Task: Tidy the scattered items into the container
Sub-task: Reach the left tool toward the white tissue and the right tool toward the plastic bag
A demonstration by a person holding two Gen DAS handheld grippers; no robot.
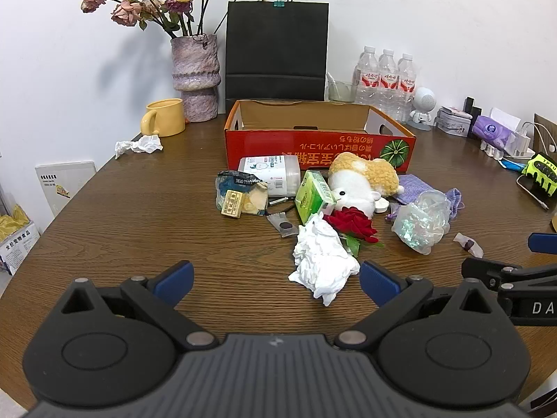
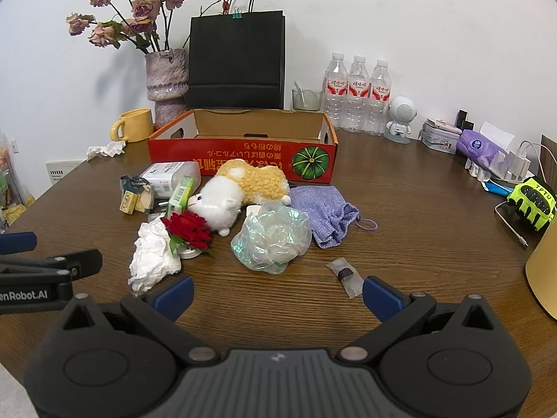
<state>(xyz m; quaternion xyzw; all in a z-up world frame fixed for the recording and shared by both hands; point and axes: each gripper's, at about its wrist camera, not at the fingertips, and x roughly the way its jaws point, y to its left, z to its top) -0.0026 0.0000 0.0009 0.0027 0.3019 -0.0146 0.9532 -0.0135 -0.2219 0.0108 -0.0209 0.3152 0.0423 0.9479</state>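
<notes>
Jaws of our left gripper (image 1: 275, 278) and right gripper (image 2: 277, 294) stand wide, holding nothing. Nearest, short of the red box (image 1: 320, 144), lies a crumpled tissue (image 1: 322, 261): light, soft, pinch anywhere. Behind it the iridescent wrap (image 2: 273, 242) looks crinkly and slippery. Closer to the box, the plush toy (image 2: 240, 188) is soft; we'd squeeze its body. The box stands empty.

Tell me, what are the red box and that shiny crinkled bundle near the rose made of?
The red box looks like printed cardboard: brown, matte inside, with folded flaps. The shiny bundle seems thin clear plastic film, crumpled, with an iridescent green sheen.
</notes>
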